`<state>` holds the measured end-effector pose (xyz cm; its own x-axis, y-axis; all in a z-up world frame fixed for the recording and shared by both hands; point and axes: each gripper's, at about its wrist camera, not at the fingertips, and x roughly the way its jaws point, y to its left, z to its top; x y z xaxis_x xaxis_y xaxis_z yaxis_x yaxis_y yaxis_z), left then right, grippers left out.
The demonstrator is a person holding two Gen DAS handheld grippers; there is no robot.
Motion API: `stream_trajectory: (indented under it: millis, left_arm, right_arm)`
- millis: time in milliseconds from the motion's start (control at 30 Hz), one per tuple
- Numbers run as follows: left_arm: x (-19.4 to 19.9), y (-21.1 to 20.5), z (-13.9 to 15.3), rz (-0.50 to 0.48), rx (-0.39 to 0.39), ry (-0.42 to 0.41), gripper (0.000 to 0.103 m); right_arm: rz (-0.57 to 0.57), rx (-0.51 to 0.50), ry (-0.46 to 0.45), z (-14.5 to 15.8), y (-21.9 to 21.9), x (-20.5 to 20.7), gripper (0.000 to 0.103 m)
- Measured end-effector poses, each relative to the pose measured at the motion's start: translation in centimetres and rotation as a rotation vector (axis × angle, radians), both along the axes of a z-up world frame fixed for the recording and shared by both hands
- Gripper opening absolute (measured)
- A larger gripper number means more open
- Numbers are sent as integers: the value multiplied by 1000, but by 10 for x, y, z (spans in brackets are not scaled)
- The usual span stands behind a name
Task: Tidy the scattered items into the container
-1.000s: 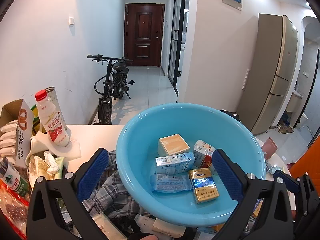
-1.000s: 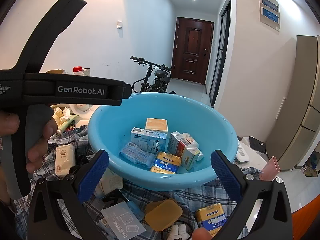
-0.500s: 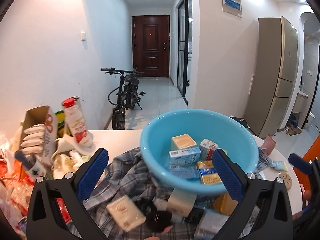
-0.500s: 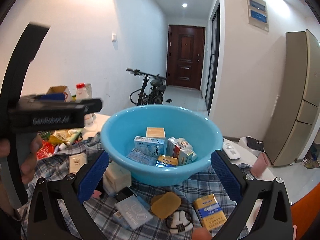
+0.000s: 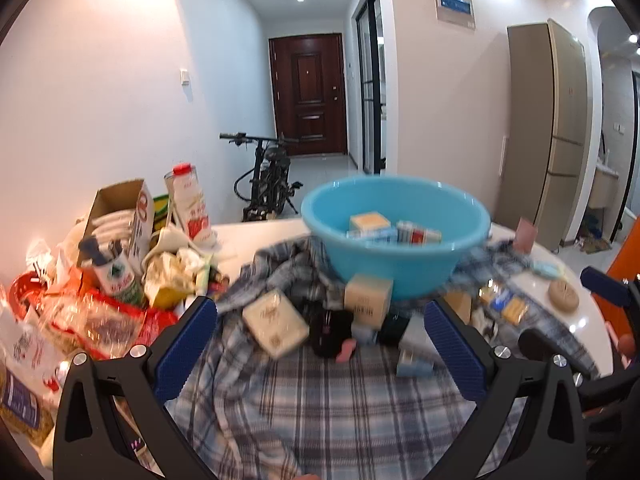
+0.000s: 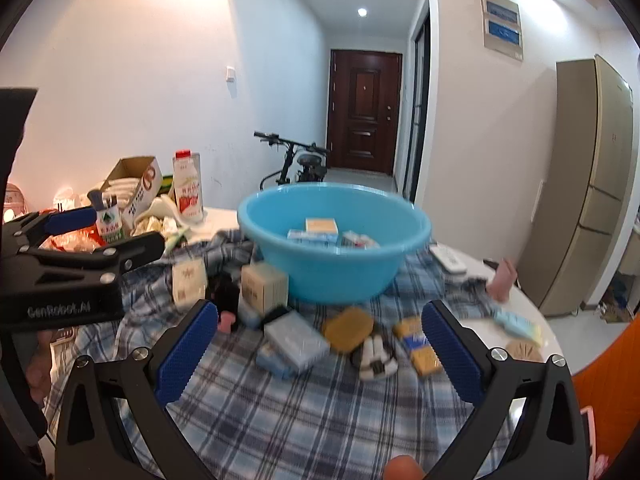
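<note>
Round light-blue plastic basin [image 6: 334, 258] sits on a plaid blue-grey cloth [image 6: 280, 408], small boxes inside. In front of the basin: beige carton [image 6: 264, 289], clear flat case [image 6: 296, 342], tan pouch [image 6: 347, 329]. Left gripper [image 5: 320, 344] and right gripper [image 6: 316, 352] both spread wide, empty, held short of the basin.

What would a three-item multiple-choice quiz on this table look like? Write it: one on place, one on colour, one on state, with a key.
1. Where does the beige carton stand?
A. inside the basin
B. on the plaid cloth, against the basin's outside
C. on the floor

2. What colour is the basin?
A. red
B. white
C. light blue

3. How is the right hand-held gripper?
A. open and empty
B. shut on a carton
C. shut on the cloth

Key: 1 B, it stands upright on the cloth by the basin wall; 2 C, its wall and rim are light blue; 3 A, its blue pads stand wide apart with nothing between.
</note>
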<state>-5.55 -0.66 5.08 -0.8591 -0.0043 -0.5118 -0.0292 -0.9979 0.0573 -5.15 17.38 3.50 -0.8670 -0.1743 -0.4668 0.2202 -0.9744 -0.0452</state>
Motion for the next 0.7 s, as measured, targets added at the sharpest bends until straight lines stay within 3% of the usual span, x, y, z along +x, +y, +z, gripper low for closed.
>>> stream_trajectory:
  millis: [433,700]
  left_arm:
    - [27,-8,-47,25,44,-68,103]
    - [30,-9,-58,10,67,-98,103]
  right_arm:
    - [-23,-4,-49,-36,6,17,103]
    - [-54,-37,-54,-44,12,16,103]
